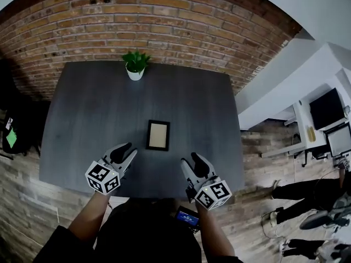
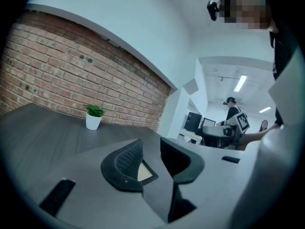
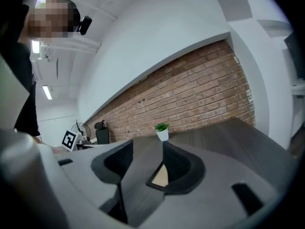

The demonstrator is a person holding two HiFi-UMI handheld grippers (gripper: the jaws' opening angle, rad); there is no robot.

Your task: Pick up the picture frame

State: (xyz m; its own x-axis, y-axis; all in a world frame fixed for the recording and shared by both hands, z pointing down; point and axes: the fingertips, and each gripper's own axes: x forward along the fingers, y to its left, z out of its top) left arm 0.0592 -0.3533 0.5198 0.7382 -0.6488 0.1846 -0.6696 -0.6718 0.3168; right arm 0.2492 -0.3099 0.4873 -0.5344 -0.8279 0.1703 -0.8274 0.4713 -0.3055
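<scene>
A small black picture frame point(image 1: 158, 135) with a tan inside lies flat near the middle of the dark grey table point(image 1: 88, 119). My left gripper point(image 1: 126, 153) hovers just left of and nearer than the frame, jaws open and empty. My right gripper point(image 1: 189, 165) hovers to the frame's near right, also open and empty. In the left gripper view a corner of the frame point(image 2: 147, 171) shows between the open jaws point(image 2: 151, 151). Part of the frame point(image 3: 161, 176) peeks past the right jaw in the right gripper view, gripper point(image 3: 148, 157) open.
A small potted plant point(image 1: 135, 64) in a white pot stands at the table's far edge against a brick wall point(image 1: 153, 21). Desks with monitors point(image 1: 329, 119) stand to the right. A person point(image 2: 233, 111) stands in the background.
</scene>
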